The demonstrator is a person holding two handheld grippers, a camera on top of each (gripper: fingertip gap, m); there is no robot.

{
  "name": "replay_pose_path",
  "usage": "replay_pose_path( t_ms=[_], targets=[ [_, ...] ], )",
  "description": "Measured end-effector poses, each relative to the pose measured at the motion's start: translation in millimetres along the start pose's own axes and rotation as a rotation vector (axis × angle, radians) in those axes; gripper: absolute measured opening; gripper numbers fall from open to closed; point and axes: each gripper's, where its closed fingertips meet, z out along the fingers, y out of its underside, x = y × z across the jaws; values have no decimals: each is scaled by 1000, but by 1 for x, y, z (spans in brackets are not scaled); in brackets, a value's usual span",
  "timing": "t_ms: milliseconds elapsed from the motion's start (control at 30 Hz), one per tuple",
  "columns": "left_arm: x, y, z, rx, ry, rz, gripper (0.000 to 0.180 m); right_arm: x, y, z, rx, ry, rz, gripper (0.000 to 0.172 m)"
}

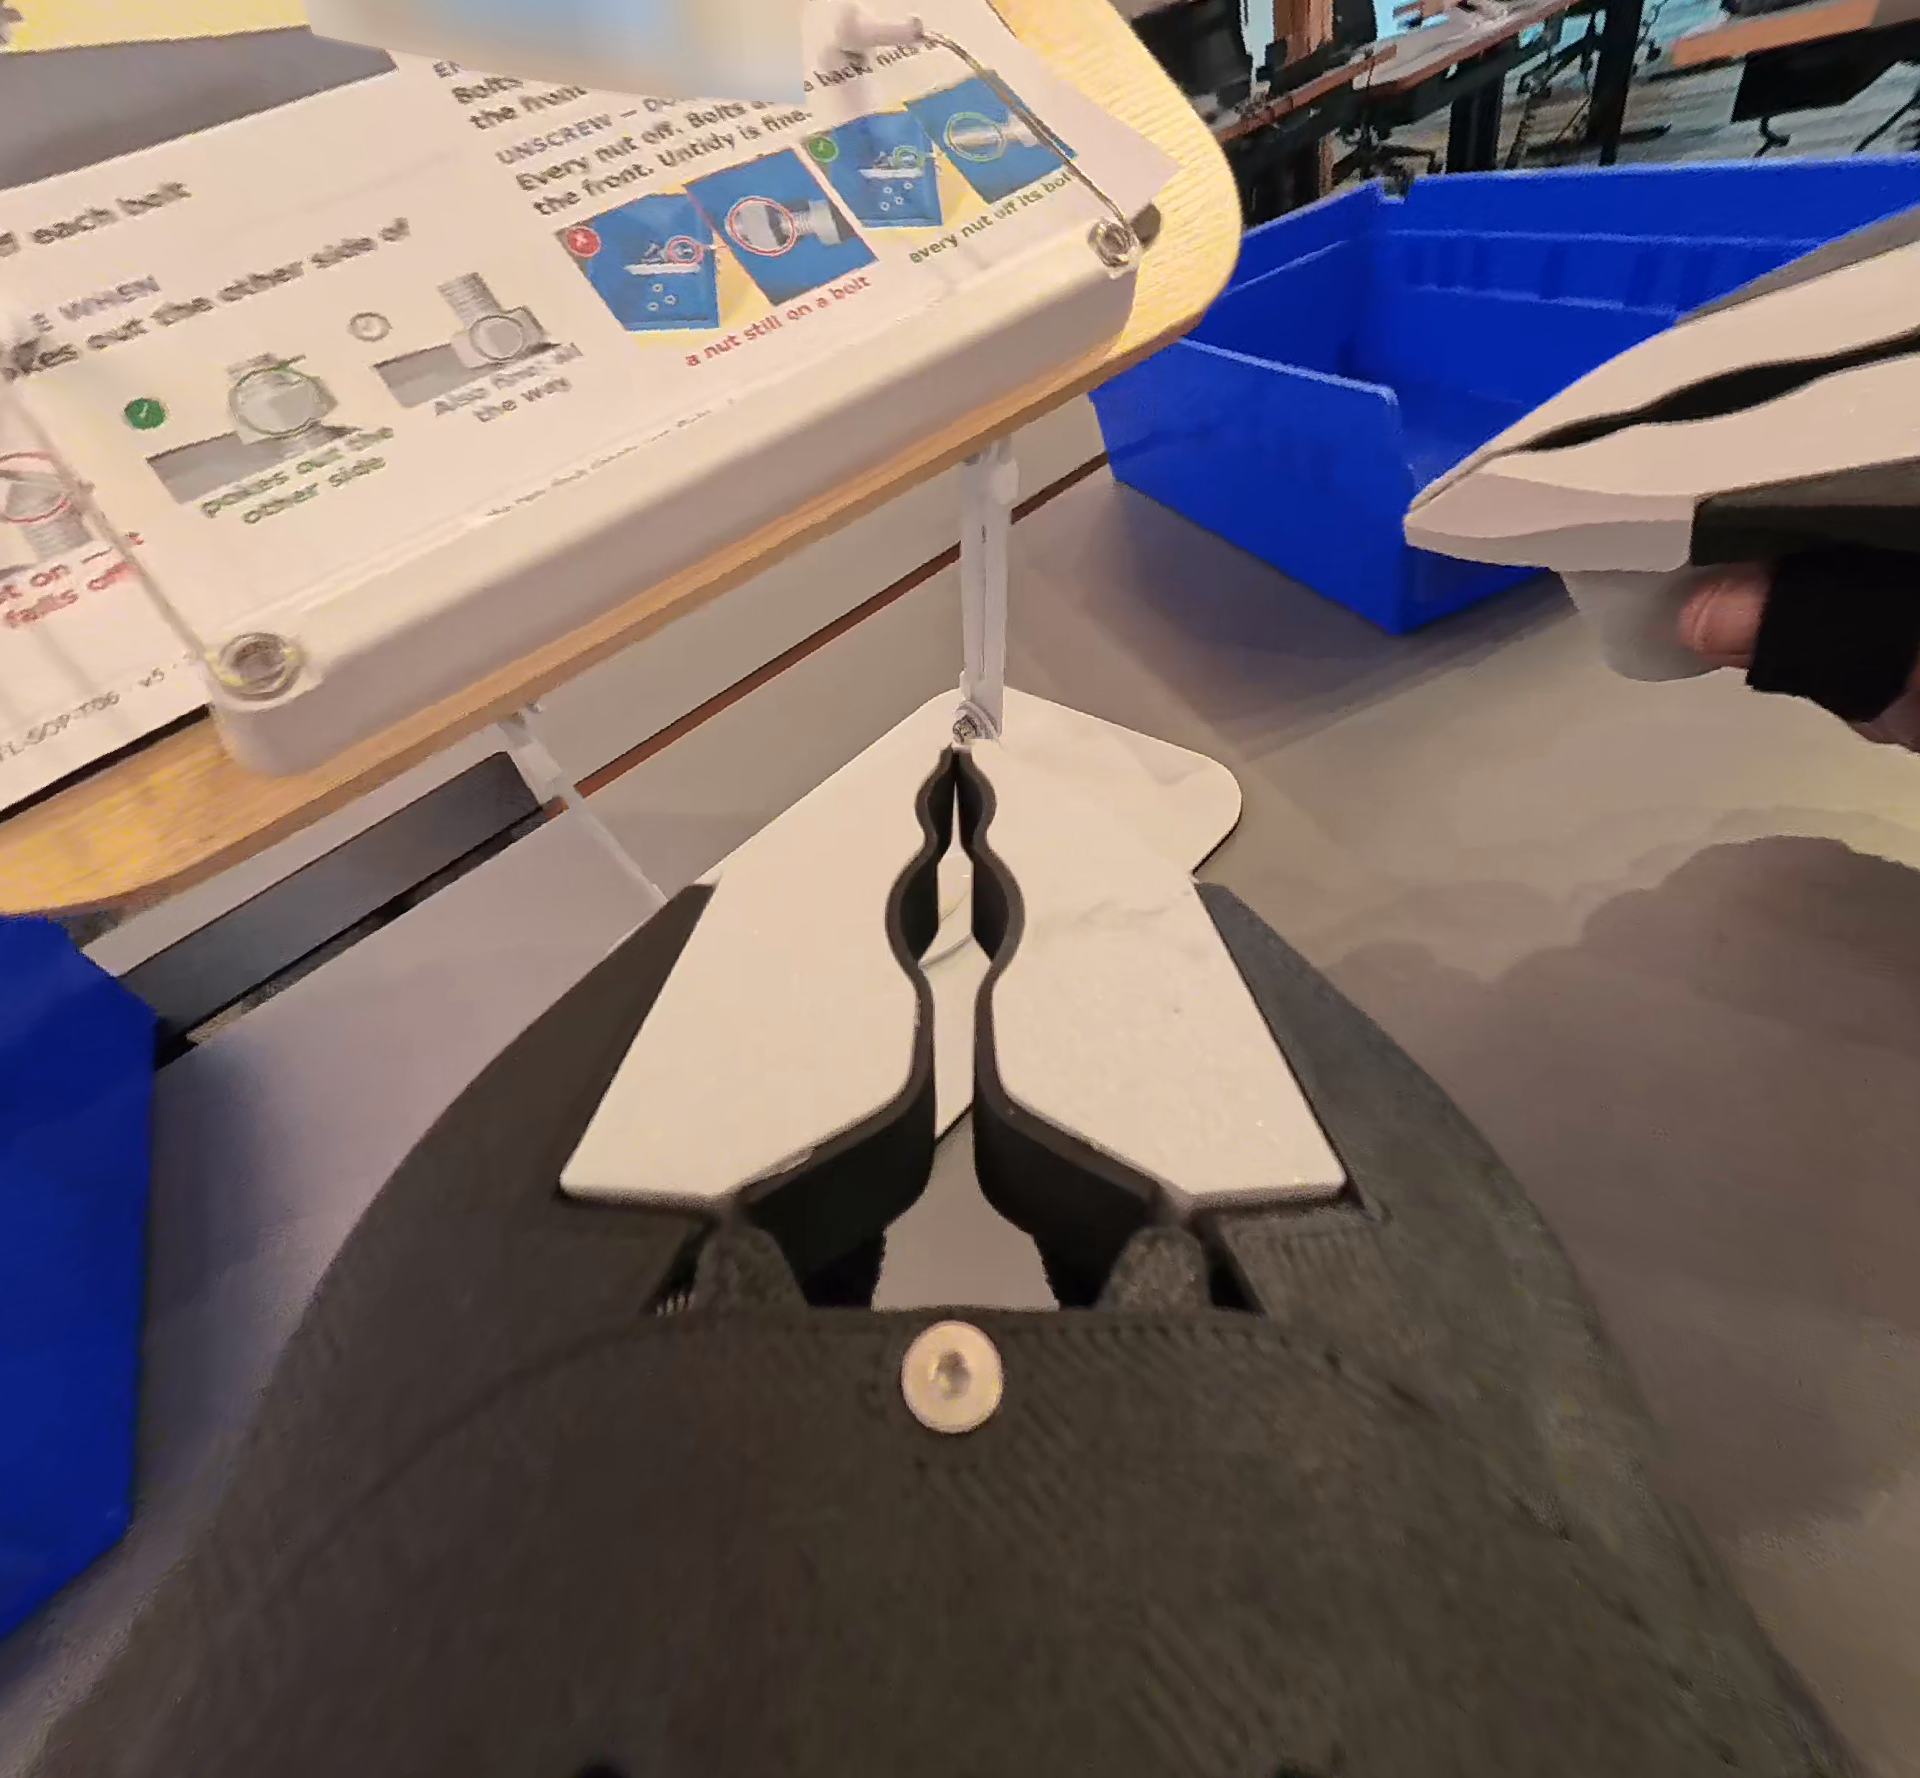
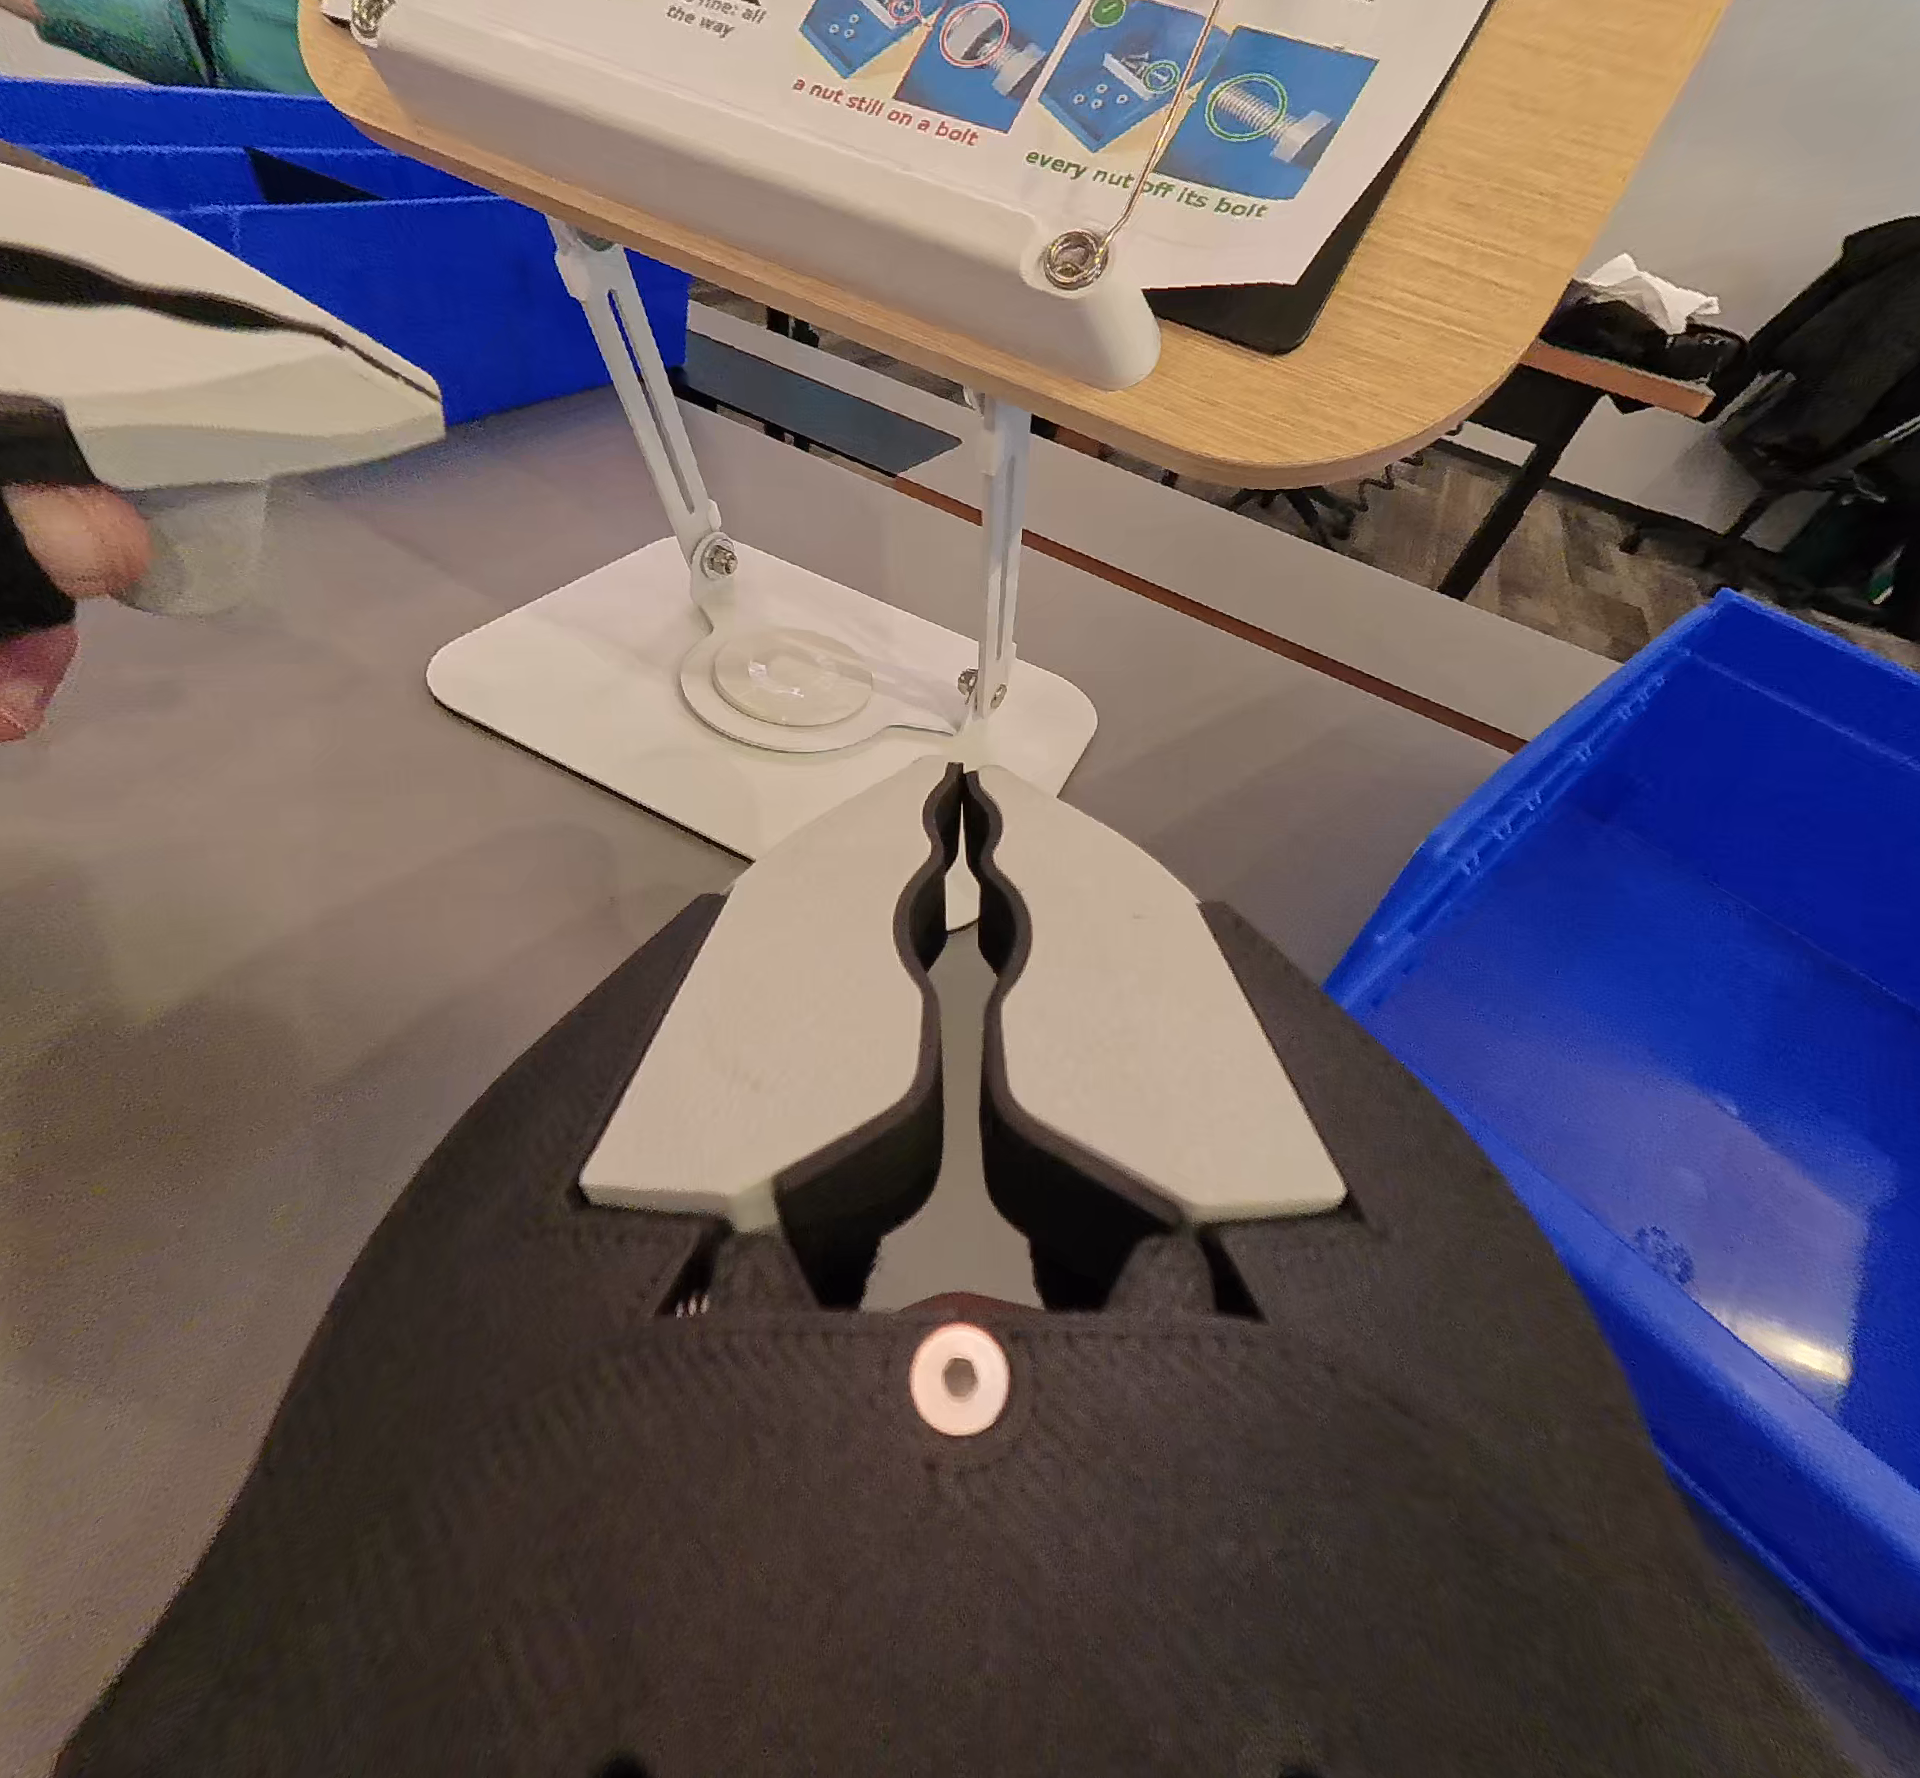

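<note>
Flanking a white stand (image 2: 582, 689) between blue bins (image 2: 1662, 1053), both tools (image 1: 957, 762) (image 2: 962, 778) are pressed together, bare.

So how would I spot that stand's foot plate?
Find the tilted wooden board carrying an instruction sheet. Two thin white struts run down to a flat white plate on the grey table. Unlike the blue bins, it lies flat.

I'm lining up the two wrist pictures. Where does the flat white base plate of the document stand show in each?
Left wrist view: the flat white base plate lies at centre, just past the shut tool tips.
Right wrist view: at centre-left on the grey table, plate bare at.
Shared landmark: the slotted white strut bolted to the plate.
</note>
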Motion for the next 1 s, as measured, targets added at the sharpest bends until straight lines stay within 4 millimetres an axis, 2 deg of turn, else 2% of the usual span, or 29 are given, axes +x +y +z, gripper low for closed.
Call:
replay_pose_path(
  t_ms=[167, 300, 467, 600, 700, 833, 1000],
  targets=[
    [-17, -2, -13, 45, 15, -59, 0, 0, 2, 1, 0, -31, 2, 0],
    [-33, 13, -22, 1, 22, -14, 0, -4, 5, 1, -7, -90, 5, 0],
    [-55, 45, -42, -69, 85, -23, 0, 2, 13, -1, -32, -124, 19, 0],
    [-78, 49, -59, -10, 117, -146, 0, 11, 20, -6, -49, -145, 38, 0],
    [-96, 51, -68, 2, 101, -151, 0, 19, 24, -11, -49, -154, 50, 0],
    [-132, 50, -84, 60, 53, -143, 0, 24, 29, -13, -48, -174, 85, 0],
    [-198, 58, -106, 132, -104, -127, 1, 15, 29, -11, -54, -209, 71, 0]
  ],
)
